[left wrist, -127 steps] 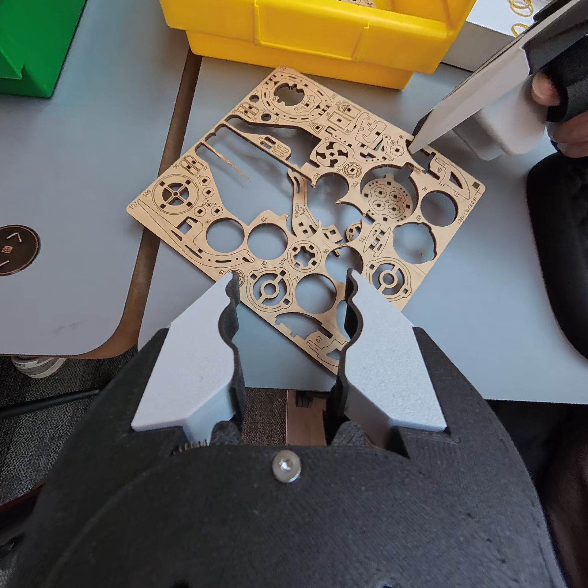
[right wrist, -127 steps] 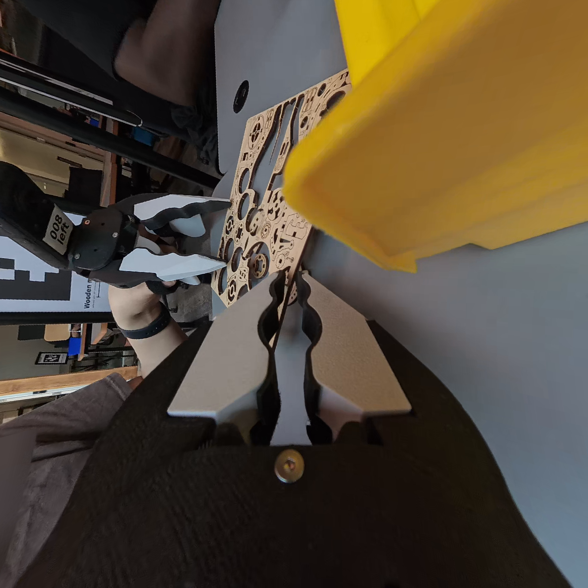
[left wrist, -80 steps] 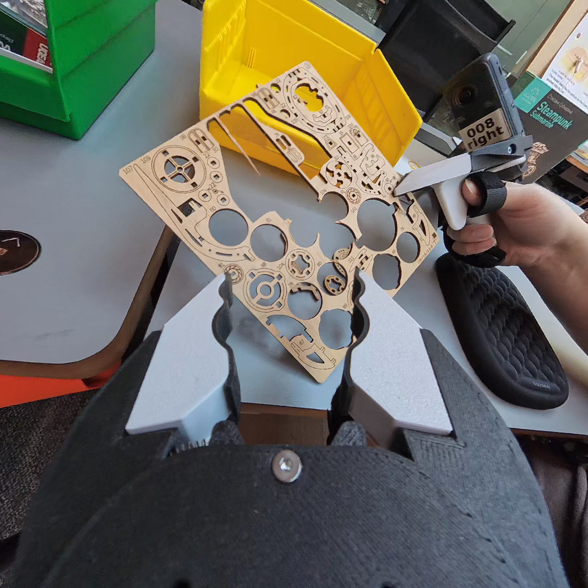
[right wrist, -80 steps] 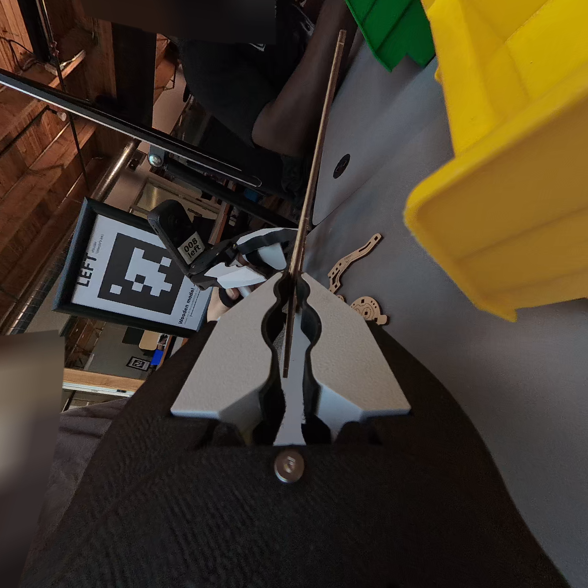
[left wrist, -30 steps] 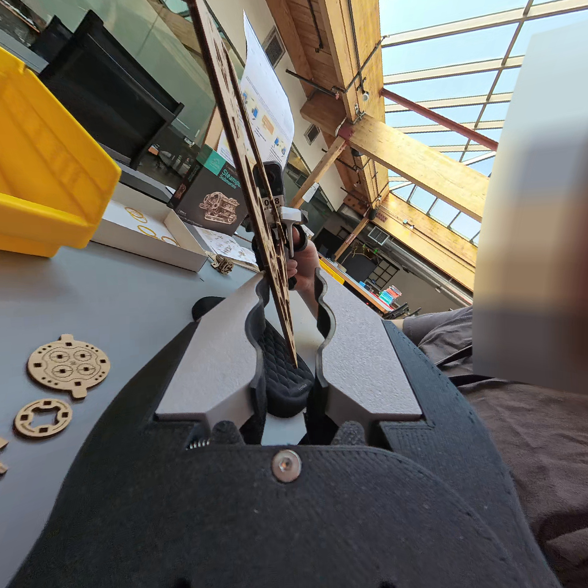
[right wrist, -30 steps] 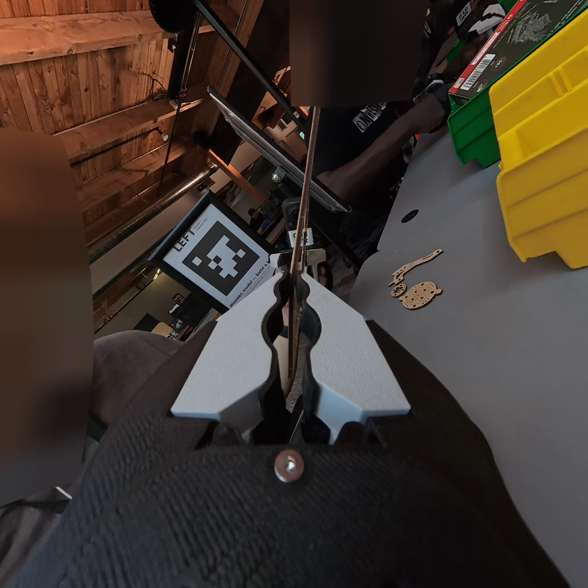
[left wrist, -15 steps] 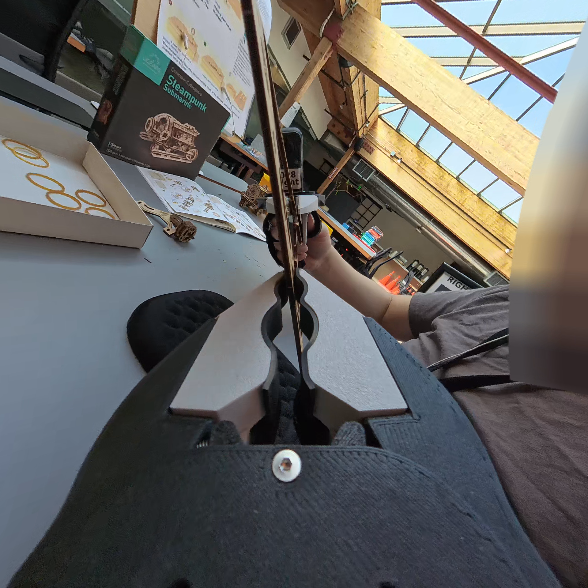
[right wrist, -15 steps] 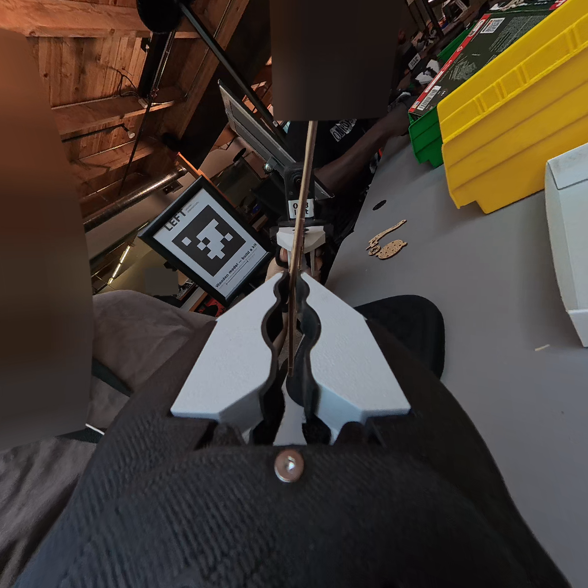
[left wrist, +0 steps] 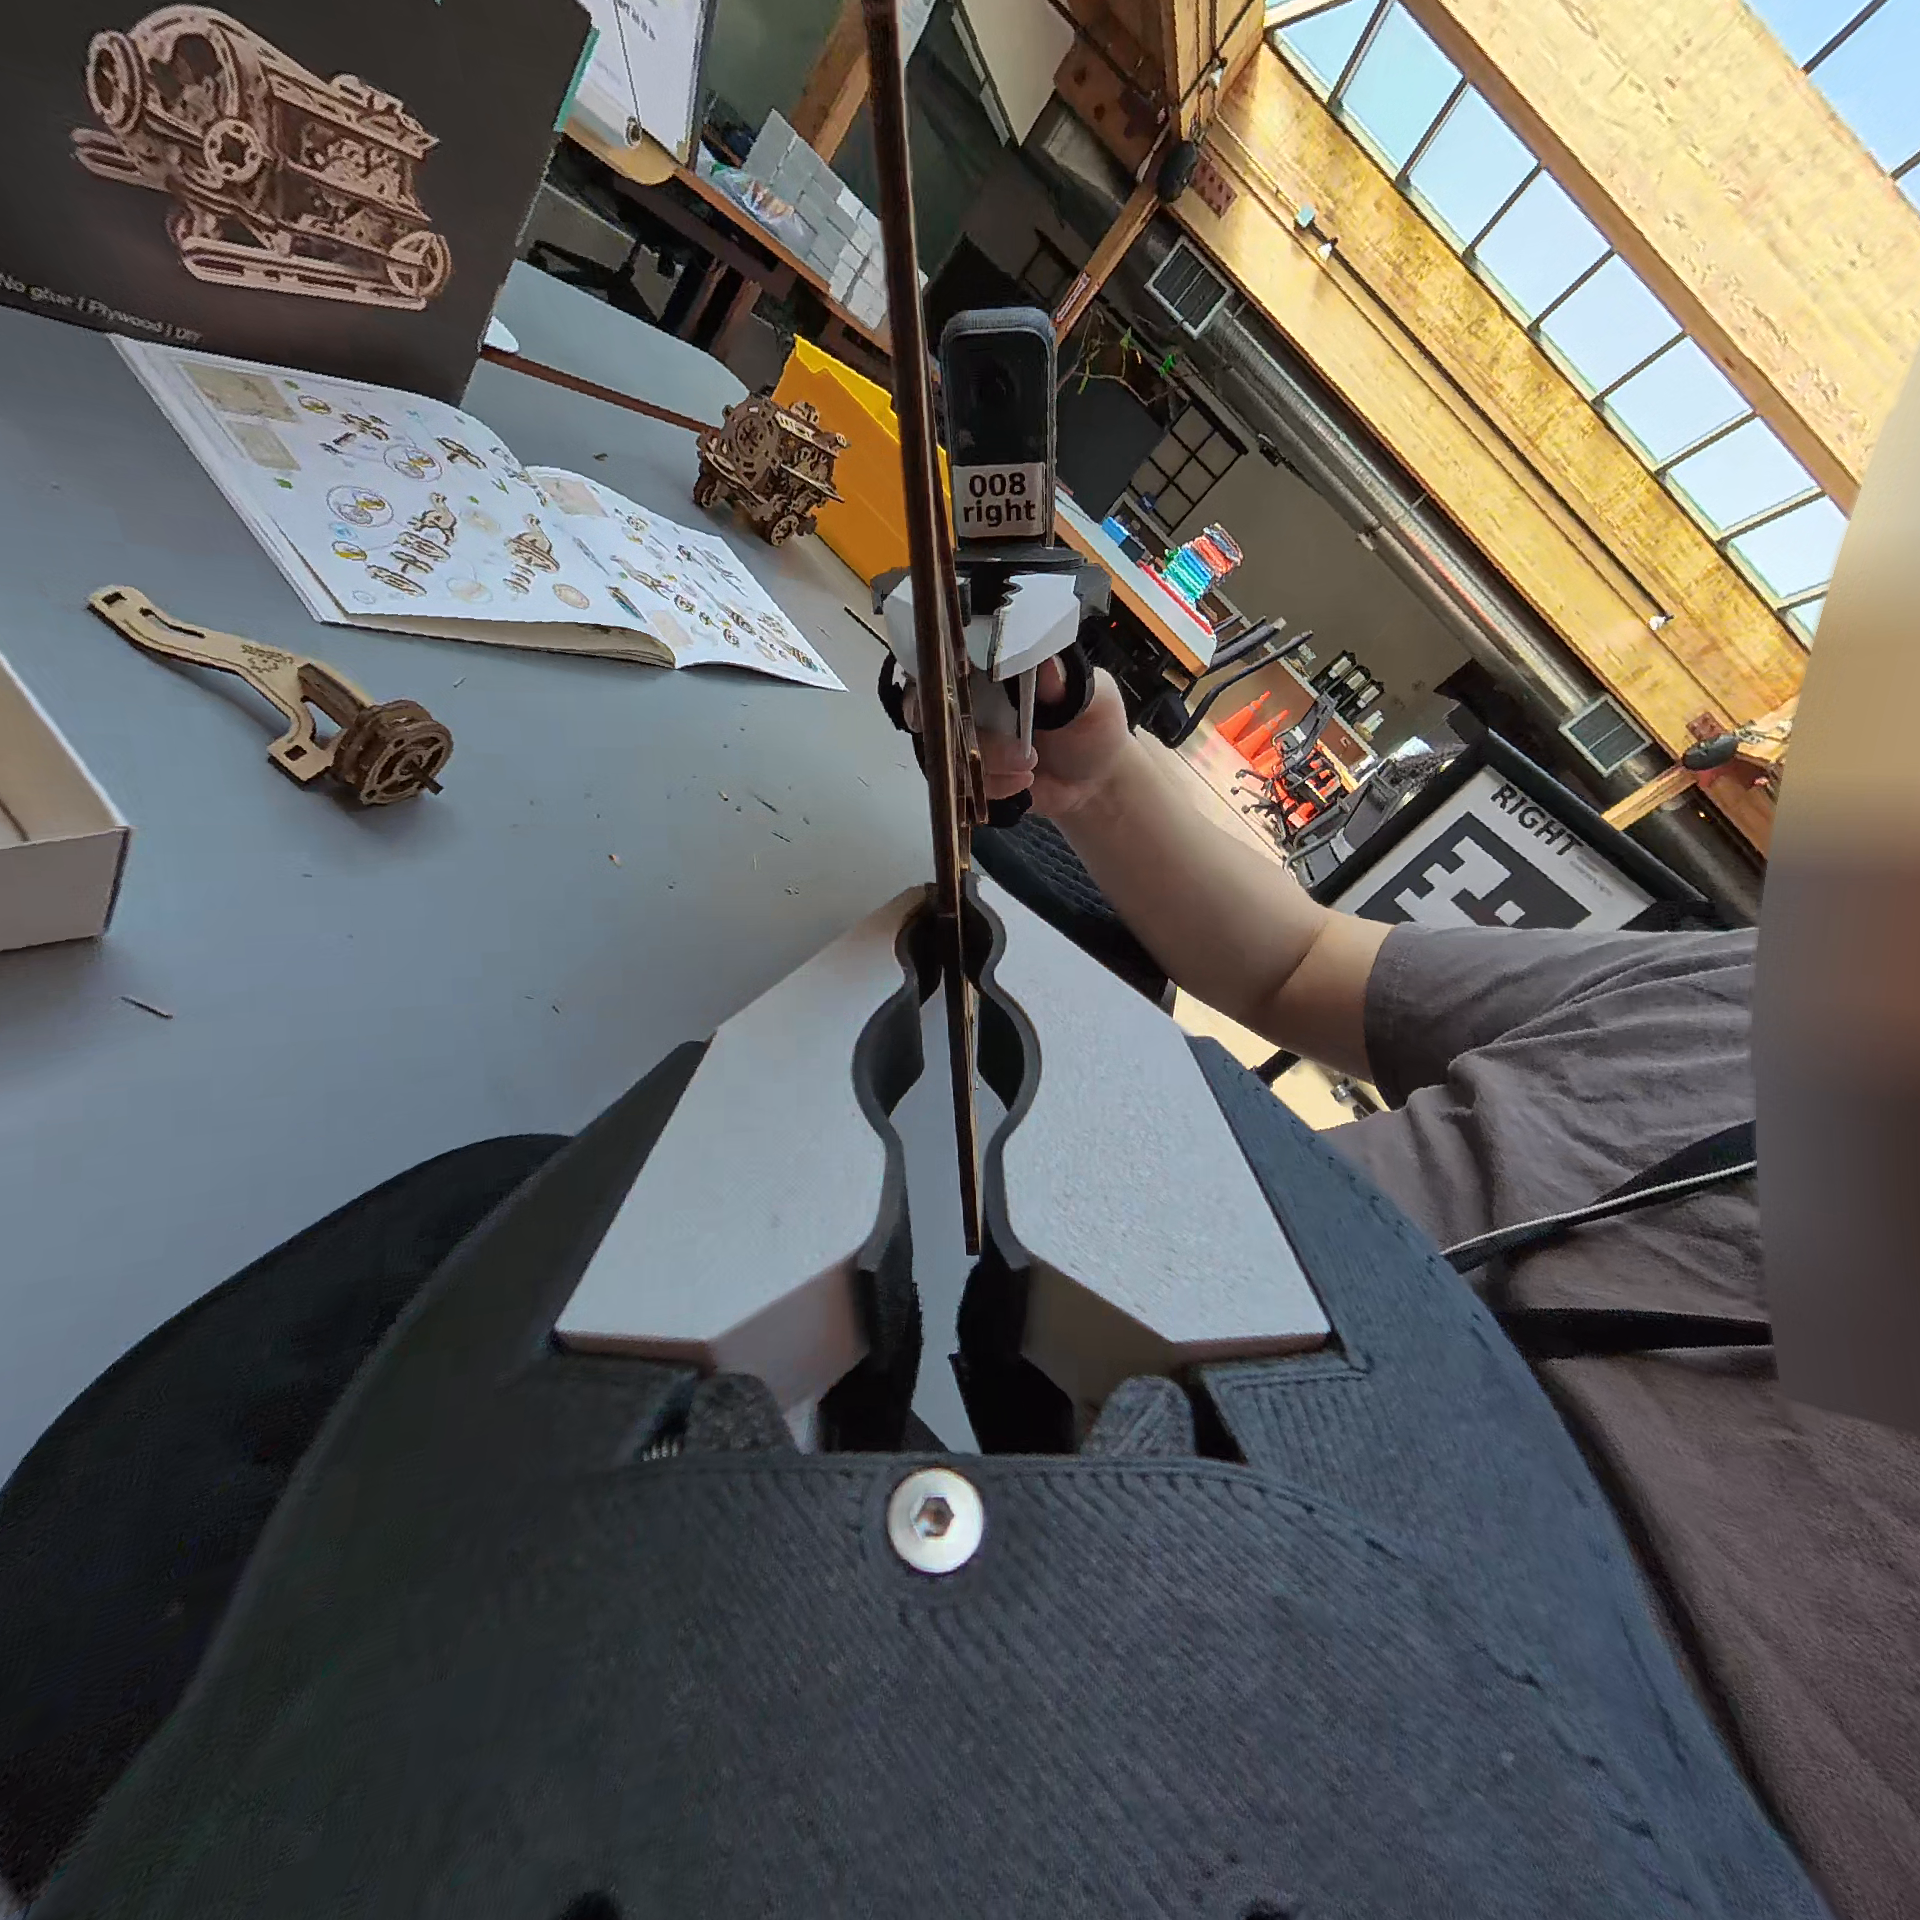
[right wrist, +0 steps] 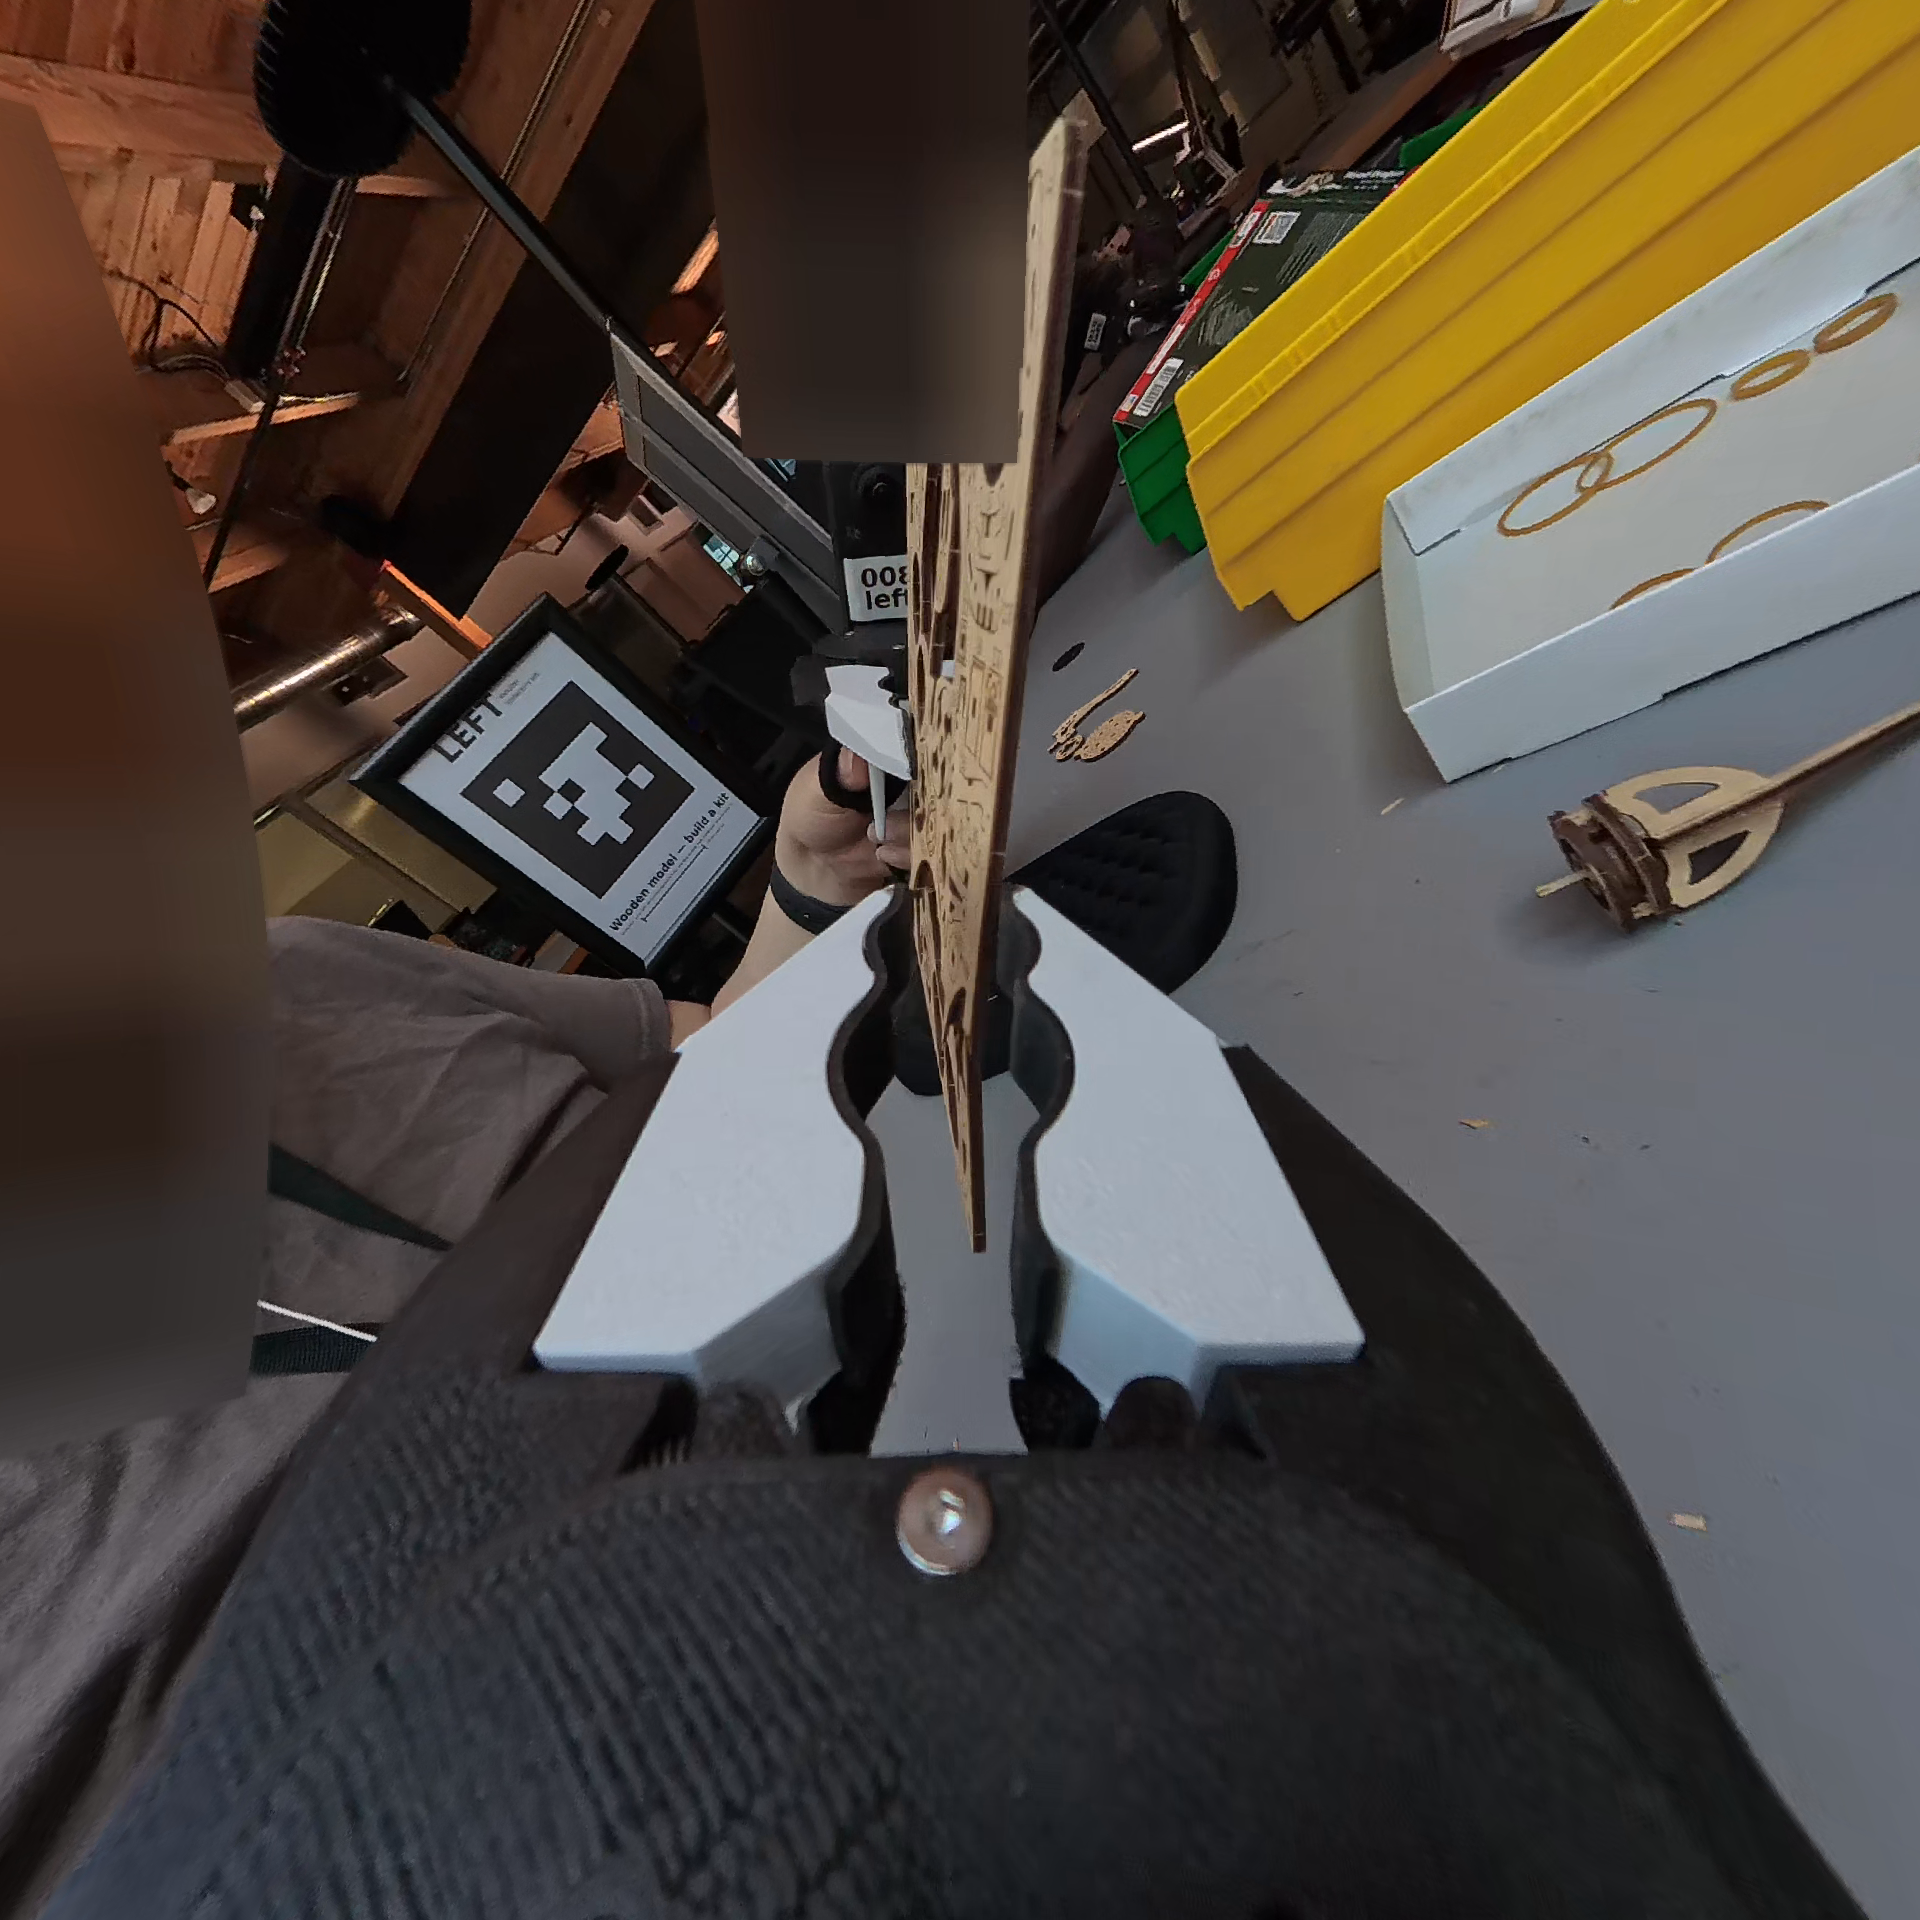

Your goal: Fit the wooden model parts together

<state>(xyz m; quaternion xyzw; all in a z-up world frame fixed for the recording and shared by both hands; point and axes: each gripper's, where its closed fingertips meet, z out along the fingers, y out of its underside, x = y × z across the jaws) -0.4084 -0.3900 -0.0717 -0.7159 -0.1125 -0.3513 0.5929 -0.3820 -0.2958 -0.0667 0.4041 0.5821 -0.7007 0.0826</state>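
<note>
The left gripper has its 2 fingers pinched tight onto the lower edge of the wooden parts sheet, which stands edge-on and runs up toward 12 o'clock. In the right wrist view, the right gripper has its fingertips nearly together around the opposite edge of the same sheet; the sheet sits in the narrow gap, but whether both tips press on it I cannot tell. The sheet is held in the air above the grey table, between the 2 grippers, which face each other.

From the left wrist view, a black padded rest lies at 8 o'clock, nearest. Farther out at 10 o'clock sits a small wooden gear-and-lever assembly, then an open instruction booklet. At 11 o'clock, behind it, stands a small finished wooden model. From the right wrist view, a white tray and a yellow bin lie at 2 o'clock.
</note>
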